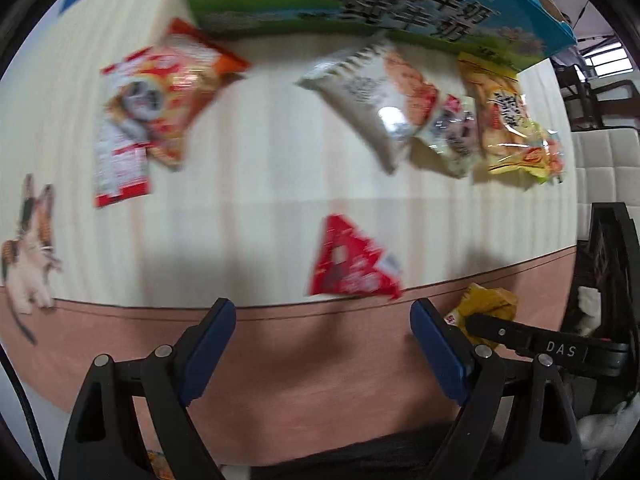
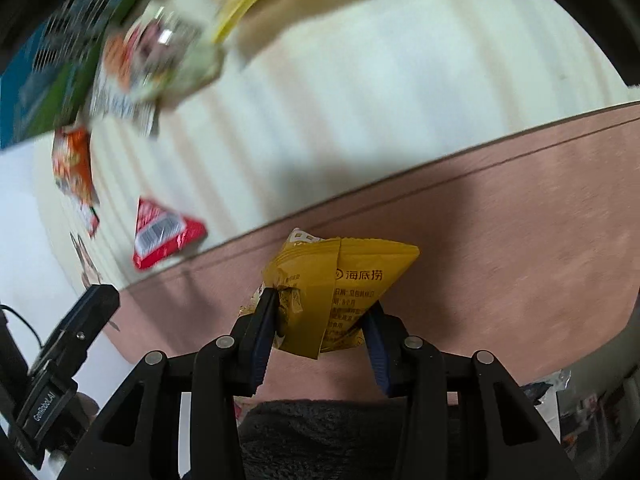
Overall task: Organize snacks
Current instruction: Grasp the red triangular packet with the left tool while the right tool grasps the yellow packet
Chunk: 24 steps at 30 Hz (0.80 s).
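A: What have I got?

B: My right tool (image 2: 320,316) is clamped on the yellow packet (image 2: 340,292) — it reads 海底捞 — just above the pink edge of the desk (image 2: 500,240), I think so it can go in the milk box (image 1: 360,8).

A: And the left tool (image 1: 322,344)?

B: Its jaws stand apart, holding nothing, pointing down near the red packet (image 1: 352,264) — maybe next. The right tool's side says DAS.

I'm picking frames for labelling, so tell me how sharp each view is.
Left wrist view: the snack packets are motion-smeared, glare spots the white packet, and the left gripper stays crisp. Right wrist view: the far packets blur, but the yellow packet reads clearly.
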Available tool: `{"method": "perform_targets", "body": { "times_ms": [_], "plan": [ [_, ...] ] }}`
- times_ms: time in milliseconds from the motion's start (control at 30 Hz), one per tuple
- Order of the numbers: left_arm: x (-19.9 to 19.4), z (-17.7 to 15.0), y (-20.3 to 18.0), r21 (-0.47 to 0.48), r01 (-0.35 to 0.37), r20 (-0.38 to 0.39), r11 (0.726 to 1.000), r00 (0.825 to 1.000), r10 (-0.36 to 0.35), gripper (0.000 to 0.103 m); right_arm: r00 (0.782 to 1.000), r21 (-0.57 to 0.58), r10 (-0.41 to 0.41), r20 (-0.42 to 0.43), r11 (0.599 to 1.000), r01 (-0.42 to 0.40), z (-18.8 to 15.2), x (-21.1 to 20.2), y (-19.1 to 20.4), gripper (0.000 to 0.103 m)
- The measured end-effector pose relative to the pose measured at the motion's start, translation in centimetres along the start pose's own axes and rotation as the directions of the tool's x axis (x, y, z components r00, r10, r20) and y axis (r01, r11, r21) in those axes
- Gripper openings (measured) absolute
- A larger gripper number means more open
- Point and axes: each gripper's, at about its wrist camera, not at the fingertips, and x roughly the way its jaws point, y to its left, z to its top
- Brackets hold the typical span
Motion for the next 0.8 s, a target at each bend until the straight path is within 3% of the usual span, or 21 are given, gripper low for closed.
{"method": "perform_targets", "body": {
  "times_ms": [233, 467, 600, 667, 800],
  "plan": [
    [3.4, 2.4, -1.2, -0.025, 0.035, -0.095, 0.999, 0.995, -0.037, 0.089, 0.999, 0.066, 0.043, -0.019, 0.997, -0.042, 1.8, -0.2, -2.0, 0.048],
    [6.1, 2.5, -1.0, -0.042, 0.028, -0.147, 0.999, 0.989, -0.034, 0.088, 0.998, 0.095, 0.052, -0.025, 0.994, -0.049, 2.0, 0.0, -2.7, 0.051],
    [6.5, 2.4, -0.6, -0.036, -0.013, -0.137, 0.999, 0.991, 0.008, 0.071, 0.999, 0.098, 0.042, -0.027, 0.994, -0.039, 2.0, 0.4, -2.3, 0.051],
    [6.4, 2.4, -0.7, -0.032, -0.04, -0.125, 0.999, 0.992, 0.036, 0.057, 0.999, 0.089, 0.028, -0.026, 0.996, -0.026, 1.9, 0.5, -1.9, 0.051],
    [6.1, 2.1, -0.9, -0.033, -0.035, -0.12, 0.999, 0.992, 0.031, 0.045, 1.0, 0.055, -0.013, 0.001, 0.998, 0.013, 1.4, 0.7, -0.5, 0.047]
  ]
}}
